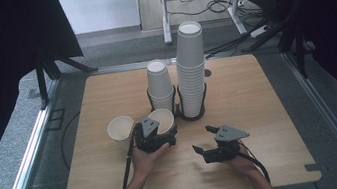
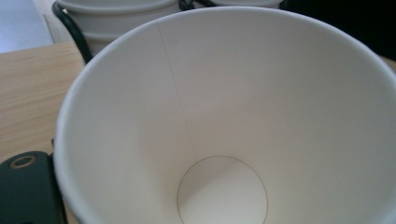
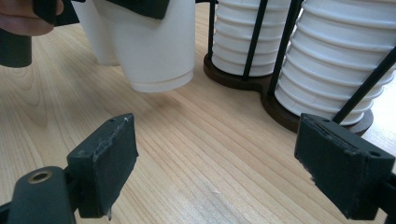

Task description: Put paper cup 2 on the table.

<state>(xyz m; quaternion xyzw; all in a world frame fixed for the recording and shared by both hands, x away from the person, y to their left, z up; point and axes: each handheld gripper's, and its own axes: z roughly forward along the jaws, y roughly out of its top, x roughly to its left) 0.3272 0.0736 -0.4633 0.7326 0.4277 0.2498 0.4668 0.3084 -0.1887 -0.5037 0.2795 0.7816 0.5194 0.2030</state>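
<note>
— What have your left fingers (image 1: 157, 130) got?
— They pinch a smooth, tapered white paper cup (image 1: 163, 120) by its rim, at six o'clock from the ribbed cup stacks (image 1: 191, 71).
— And the right fingers (image 1: 203, 140)?
— Spread wide over the grainy wooden worktop (image 1: 258, 101).

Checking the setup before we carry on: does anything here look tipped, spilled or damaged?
Only the white paper cup in the left gripper is tilted and lifted off the wooden table; nothing is spilled or damaged.
</note>
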